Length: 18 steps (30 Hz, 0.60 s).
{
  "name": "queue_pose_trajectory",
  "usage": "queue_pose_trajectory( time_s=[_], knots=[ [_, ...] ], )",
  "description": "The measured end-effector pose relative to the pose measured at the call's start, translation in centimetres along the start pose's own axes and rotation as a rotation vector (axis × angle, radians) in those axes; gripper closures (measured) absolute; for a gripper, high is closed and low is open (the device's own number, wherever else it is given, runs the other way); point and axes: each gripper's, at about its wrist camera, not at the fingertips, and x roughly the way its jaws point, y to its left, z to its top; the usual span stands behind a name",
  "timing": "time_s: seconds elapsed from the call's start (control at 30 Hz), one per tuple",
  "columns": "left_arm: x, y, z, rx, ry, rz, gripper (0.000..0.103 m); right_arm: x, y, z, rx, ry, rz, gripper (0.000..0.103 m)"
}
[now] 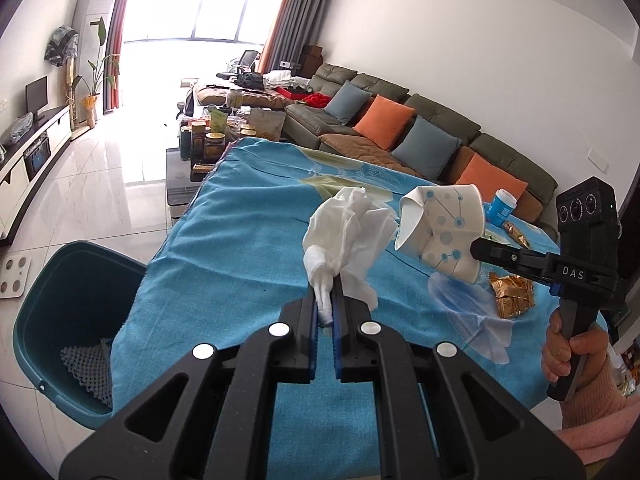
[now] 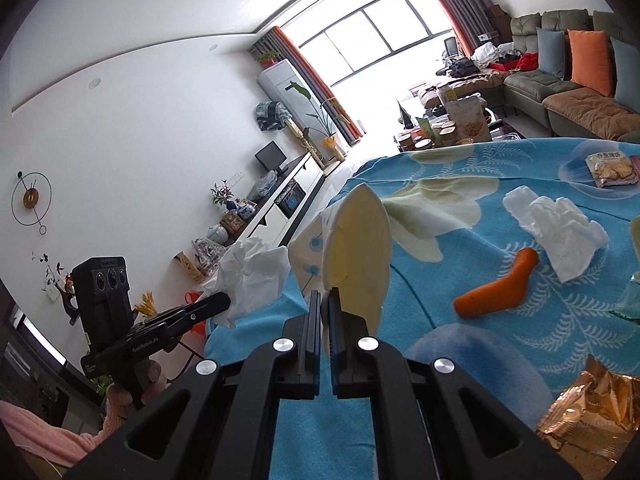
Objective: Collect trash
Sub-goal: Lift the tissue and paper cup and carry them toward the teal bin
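My left gripper [image 1: 327,285] is shut on a crumpled white tissue [image 1: 352,228], held above the blue-clothed table [image 1: 224,280]. The same tissue [image 2: 252,276] shows in the right wrist view at the tip of the left gripper [image 2: 224,300]. My right gripper [image 2: 324,294] is shut on the rim of a squashed white paper cup [image 2: 356,248] with blue dots. In the left wrist view that cup [image 1: 440,228] hangs from the right gripper [image 1: 478,248], just right of the tissue. A teal bin [image 1: 68,320] stands on the floor at the table's left edge.
On the cloth lie another white tissue [image 2: 560,228], an orange peel [image 2: 500,288], a gold wrapper [image 2: 588,412], a biscuit packet [image 2: 612,168] and clear plastic [image 1: 460,300]. White mesh foam [image 1: 90,368] lies in the bin. A sofa [image 1: 420,128] runs behind the table.
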Motion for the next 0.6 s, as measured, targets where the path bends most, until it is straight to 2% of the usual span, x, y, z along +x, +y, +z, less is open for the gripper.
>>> queue_pose_trajectory(
  time_s=[0.6],
  knots=[
    [-4.1,4.2,-1.5,-0.084,-0.048,0.073,0.097,4.7,4.2,-0.3,-0.081,0.091,0.082,0.100]
  ],
)
